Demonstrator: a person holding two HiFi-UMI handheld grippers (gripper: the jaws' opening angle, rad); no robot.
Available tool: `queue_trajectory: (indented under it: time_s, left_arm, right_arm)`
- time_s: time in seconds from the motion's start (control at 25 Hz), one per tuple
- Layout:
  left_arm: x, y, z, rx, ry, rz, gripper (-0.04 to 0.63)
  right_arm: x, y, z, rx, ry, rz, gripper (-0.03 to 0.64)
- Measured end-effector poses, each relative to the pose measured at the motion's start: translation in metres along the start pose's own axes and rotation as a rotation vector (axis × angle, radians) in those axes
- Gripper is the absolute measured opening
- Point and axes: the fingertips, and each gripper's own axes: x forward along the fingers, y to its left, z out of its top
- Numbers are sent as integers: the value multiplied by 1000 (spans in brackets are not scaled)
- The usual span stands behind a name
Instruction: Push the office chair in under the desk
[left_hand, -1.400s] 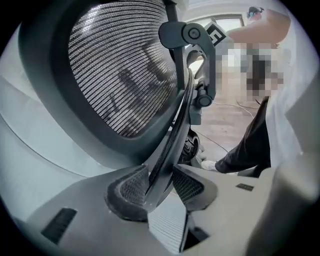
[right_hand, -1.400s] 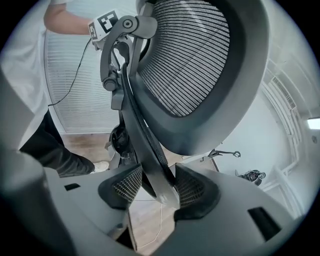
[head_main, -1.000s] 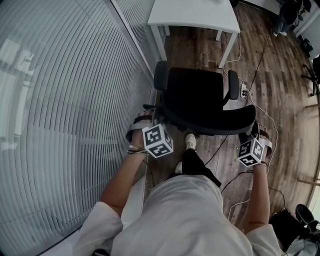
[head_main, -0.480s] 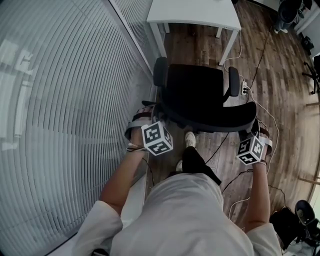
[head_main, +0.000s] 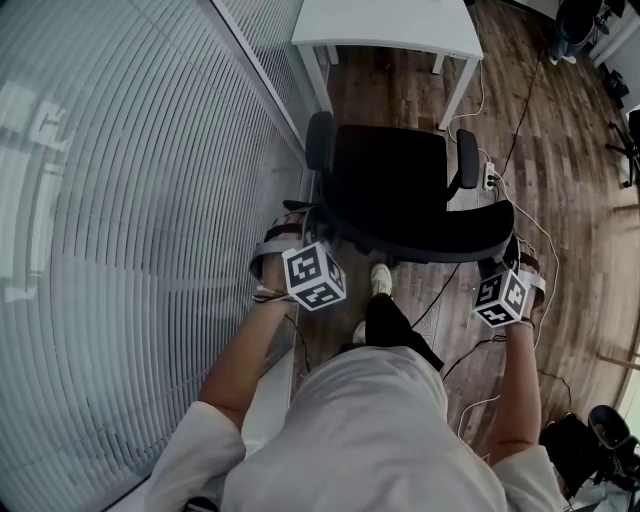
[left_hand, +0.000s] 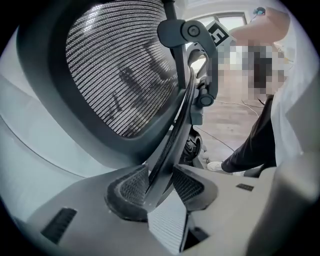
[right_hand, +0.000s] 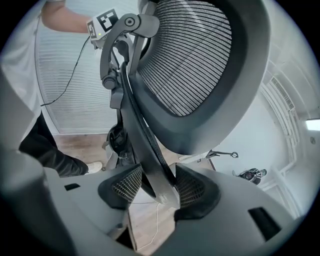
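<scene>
A black office chair (head_main: 390, 180) stands on the wood floor, its seat facing a white desk (head_main: 390, 25) at the top of the head view. Its seat front is a short way from the desk's edge. My left gripper (head_main: 322, 238) is shut on the left end of the curved backrest (head_main: 420, 240). My right gripper (head_main: 506, 256) is shut on the right end. In the left gripper view, the left gripper (left_hand: 159, 186) clamps the backrest's rim below the mesh (left_hand: 120, 70). The right gripper (right_hand: 160, 189) clamps the same rim below the mesh (right_hand: 195, 55).
A wall of slatted blinds (head_main: 120, 200) runs close along the chair's left side. A power strip (head_main: 488, 180) and cables (head_main: 530, 225) lie on the floor right of the chair. The person's foot (head_main: 381, 280) is just behind the chair. Another chair (head_main: 580, 20) stands at the far right.
The chair has rolled a little toward the desk, and both grippers have moved with it, still clamped on the backrest.
</scene>
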Motion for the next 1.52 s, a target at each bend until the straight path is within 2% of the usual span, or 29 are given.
queue_trajectory:
  time_s: [0.32,1.52]
  left_arm:
    - [25,31,12,6,20,33,164]
    - [89,118,40,-34,58,18,164]
  right_arm:
    - [29,-32,4,-6,-10,-3,221]
    - [106,-123,20,-30,-33,19,221]
